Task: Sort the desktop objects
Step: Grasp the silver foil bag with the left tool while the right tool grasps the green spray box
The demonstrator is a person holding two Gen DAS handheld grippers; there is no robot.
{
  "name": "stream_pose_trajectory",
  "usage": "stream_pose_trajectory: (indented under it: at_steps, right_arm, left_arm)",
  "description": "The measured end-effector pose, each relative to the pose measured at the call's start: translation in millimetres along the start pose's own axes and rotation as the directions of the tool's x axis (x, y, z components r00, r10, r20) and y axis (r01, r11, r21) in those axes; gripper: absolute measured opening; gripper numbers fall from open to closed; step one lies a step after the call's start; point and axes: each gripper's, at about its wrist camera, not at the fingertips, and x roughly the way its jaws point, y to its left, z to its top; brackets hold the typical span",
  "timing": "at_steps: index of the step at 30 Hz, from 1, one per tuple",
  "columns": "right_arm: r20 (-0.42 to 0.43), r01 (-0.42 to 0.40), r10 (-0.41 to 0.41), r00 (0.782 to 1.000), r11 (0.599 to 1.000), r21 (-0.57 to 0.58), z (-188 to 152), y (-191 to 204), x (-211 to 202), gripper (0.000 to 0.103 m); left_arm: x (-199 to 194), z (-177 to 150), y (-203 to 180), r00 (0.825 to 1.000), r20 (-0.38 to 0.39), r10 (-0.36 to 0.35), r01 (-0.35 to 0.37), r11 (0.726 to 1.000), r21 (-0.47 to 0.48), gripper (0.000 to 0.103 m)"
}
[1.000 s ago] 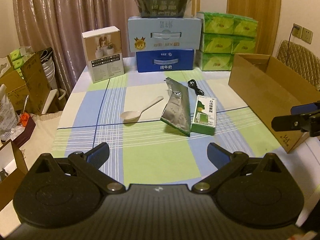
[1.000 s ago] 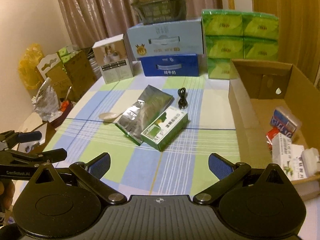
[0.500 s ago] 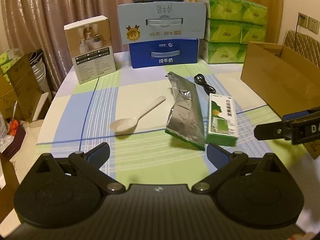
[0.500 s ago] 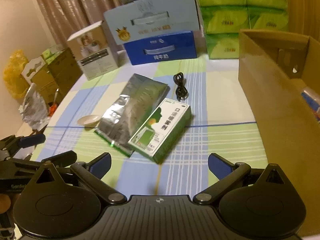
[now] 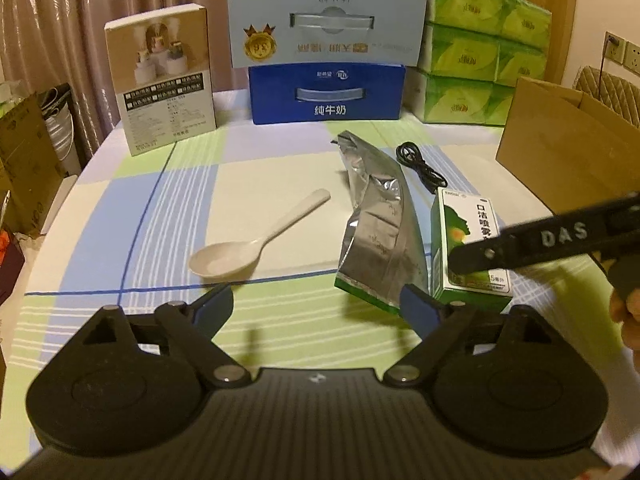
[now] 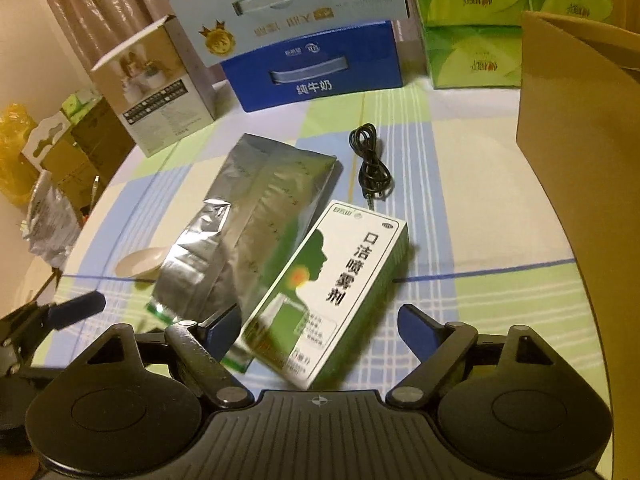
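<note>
Right hand-held gripper [image 6: 320, 320]: your jaws closing, green-and-white box [image 6: 332, 296] between them, unpinched.
Left hand-held gripper [image 5: 318, 304]: closing over bare desk [image 5: 280, 332].

At the far edge of the table you see a dark blue milk carton [image 5: 326, 94] with a pale blue carton [image 5: 326, 24] stacked on it. To its left stands a white product box [image 5: 162, 80]; to its right, stacked green tissue packs [image 5: 480, 52]. A curtain [image 5: 60, 20] hangs behind.
</note>
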Motion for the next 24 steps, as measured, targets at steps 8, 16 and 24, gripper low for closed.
stream_pose_trajectory:
  at_steps: [8, 16, 24]
  right_arm:
    - [-0.034, 0.013, -0.013, 0.999, 1.000, -0.014, 4, 3, 19, 0.081]
    - [-0.021, 0.061, -0.062, 0.998, 0.998, -0.035, 8, -7, 7, 0.058]
    - [-0.020, 0.079, -0.080, 0.997, 0.996, -0.036, 8, -20, 10, 0.057]
  left_arm:
    - [10, -2, 1, 1.000, -0.004, 0.010, -0.010, 1.000, 0.013, 0.087]
    - [21, 4, -6, 0.999, -0.013, -0.052, 0.052, 0.999, -0.015, 0.081]
    - [42, 12, -20, 0.996, -0.026, -0.091, 0.091, 0.996, 0.020, 0.072]
